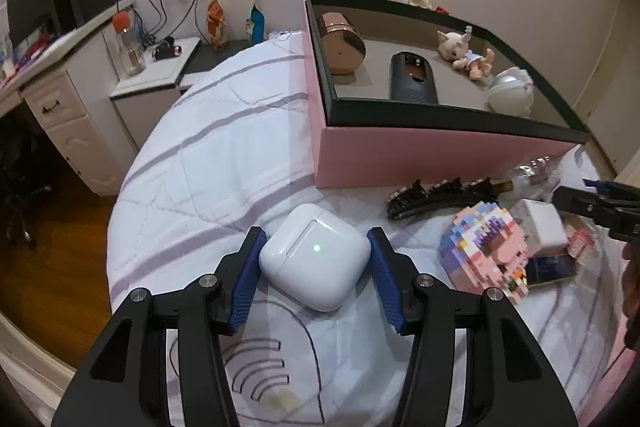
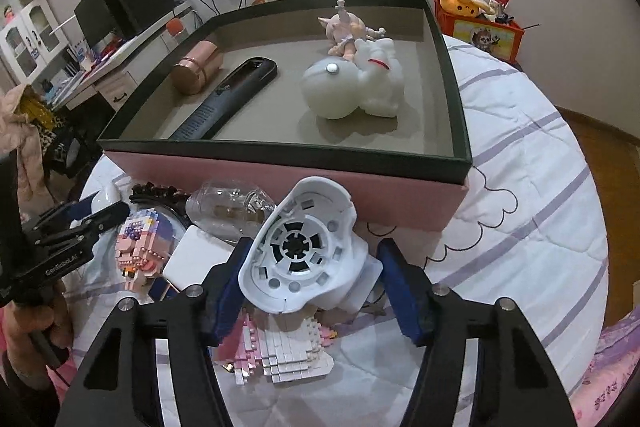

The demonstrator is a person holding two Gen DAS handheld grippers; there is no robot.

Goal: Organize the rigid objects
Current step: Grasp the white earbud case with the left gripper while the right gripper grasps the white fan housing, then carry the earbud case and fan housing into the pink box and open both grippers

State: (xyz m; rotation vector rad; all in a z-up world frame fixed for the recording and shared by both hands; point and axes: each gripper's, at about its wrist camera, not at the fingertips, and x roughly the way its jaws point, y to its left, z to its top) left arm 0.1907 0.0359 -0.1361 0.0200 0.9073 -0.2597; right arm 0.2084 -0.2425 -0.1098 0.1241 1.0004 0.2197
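The white earbud case (image 1: 315, 258), glossy with a small green light, lies on the striped bed (image 1: 224, 155) between the spread fingers of the left gripper (image 1: 316, 277), not yet squeezed, likely bound for the pink box (image 1: 420, 151) just beyond. The right gripper (image 2: 314, 291) appears to pinch a white plastic shell (image 2: 302, 251), its ribbed underside facing up, lifted before that box

Both units looked identical: left gripper (image 1: 316, 279) and right gripper (image 2: 310, 287) had matte black linkage arms with triangular cutouts, silver round pivot screws and blue ribbed finger pads (image 1: 248, 283). Left gripper body (image 2: 60, 247) carried white "GenRoboAI" lettering; below it showed bare skin of the hand (image 2: 32, 331).
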